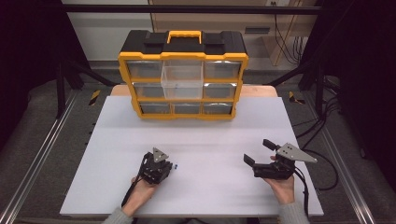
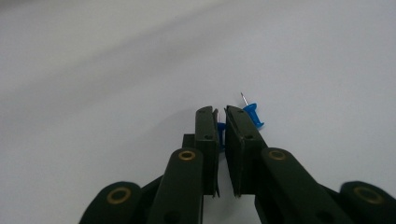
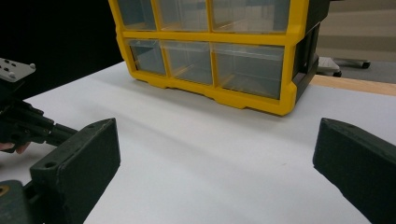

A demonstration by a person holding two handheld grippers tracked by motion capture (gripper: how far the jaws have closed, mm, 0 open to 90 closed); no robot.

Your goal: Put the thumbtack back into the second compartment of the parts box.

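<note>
Here your left hand-held gripper (image 2: 221, 116) nearly pinches one blue pin (image 2: 221, 131); a second pin (image 2: 252, 115) lies just right, needle pointing away. Right hand-held gripper (image 3: 215, 154) spread, well apart.

Two blue pushpins (image 2: 252, 115) lie on white table (image 2: 116, 70).

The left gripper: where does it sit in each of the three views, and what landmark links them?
High view: left gripper, lower left of centre.
Left gripper view: bottom centre, nearly closed on a blue pushpin.
Right gripper view: far left edge.
Shared landmark: white table.
</note>
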